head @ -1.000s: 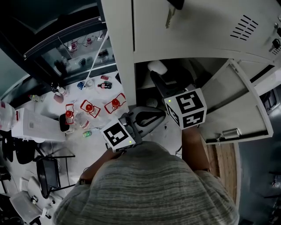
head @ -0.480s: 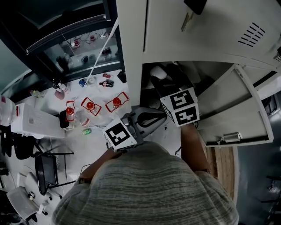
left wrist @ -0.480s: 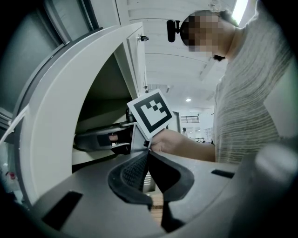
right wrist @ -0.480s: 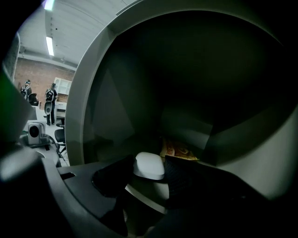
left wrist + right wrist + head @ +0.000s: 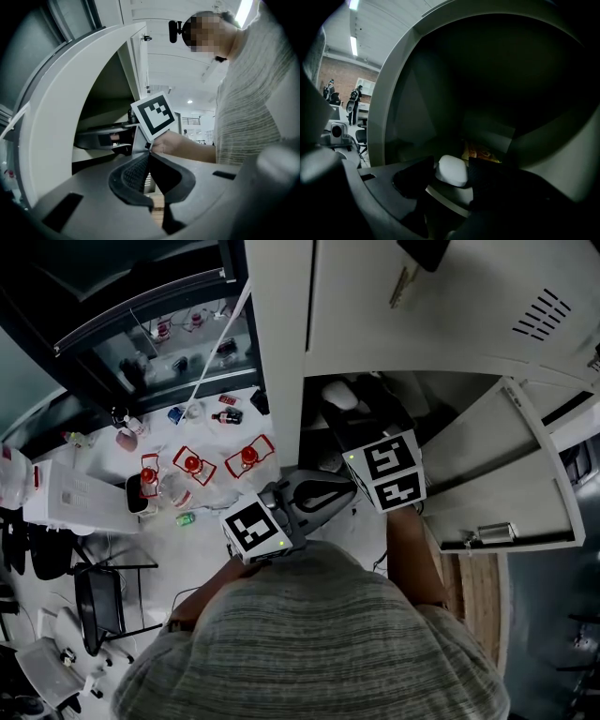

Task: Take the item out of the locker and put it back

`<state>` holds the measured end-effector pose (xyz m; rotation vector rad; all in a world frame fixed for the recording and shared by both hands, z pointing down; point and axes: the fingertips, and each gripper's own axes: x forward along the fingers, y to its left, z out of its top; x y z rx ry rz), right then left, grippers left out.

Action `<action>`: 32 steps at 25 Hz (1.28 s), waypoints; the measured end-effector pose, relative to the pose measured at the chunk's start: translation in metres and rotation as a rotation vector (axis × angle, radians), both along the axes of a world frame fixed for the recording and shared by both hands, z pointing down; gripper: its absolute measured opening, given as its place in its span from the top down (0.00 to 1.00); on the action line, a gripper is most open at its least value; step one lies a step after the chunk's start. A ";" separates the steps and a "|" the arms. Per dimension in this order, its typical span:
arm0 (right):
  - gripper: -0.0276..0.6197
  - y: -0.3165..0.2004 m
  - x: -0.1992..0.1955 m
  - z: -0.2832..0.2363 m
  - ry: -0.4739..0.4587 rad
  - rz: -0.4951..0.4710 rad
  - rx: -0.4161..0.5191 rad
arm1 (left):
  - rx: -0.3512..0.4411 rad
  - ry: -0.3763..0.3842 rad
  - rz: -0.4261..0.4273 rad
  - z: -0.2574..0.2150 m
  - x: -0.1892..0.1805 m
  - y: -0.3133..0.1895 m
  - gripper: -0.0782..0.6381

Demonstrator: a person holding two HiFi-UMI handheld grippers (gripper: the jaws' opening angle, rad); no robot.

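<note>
The locker [image 5: 279,352] stands with its door [image 5: 506,479] swung wide to the right. The right tool [image 5: 451,165] reaches into the dark inside of the locker. Its two jaws are wide apart, one on each side of the white item [image 5: 452,172]. The white item is round and smooth and lies inside the locker, right between the jaws. The right-hand jaw is just beside it. I cannot see the jaws squeezing it, so the right tool looks loose and not gripping.

Behind the white item, deeper in the locker, lies an orange packet [image 5: 482,153].

The left tool [image 5: 149,157] waits outside the locker, down by the person's body and just left of the right tool. Its jaws are pressed together and there is nothing between them.

Off to the left, away from the locker, a white table [image 5: 103,465] holds small bottles and red things.
</note>
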<state>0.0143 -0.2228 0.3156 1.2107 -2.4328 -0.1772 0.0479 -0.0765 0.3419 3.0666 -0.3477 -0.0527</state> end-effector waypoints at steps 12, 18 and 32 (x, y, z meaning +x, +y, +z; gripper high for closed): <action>0.60 0.025 0.013 -0.036 -0.157 -0.018 0.086 | -0.003 -0.002 -0.060 0.003 -0.005 -0.007 0.88; 0.61 0.055 0.024 -0.053 -0.283 -0.064 0.151 | -0.019 -0.002 -0.110 0.006 -0.007 -0.011 0.88; 0.88 0.118 0.060 -0.029 -0.391 -0.131 0.112 | -0.016 0.078 -0.280 0.001 0.007 -0.004 0.88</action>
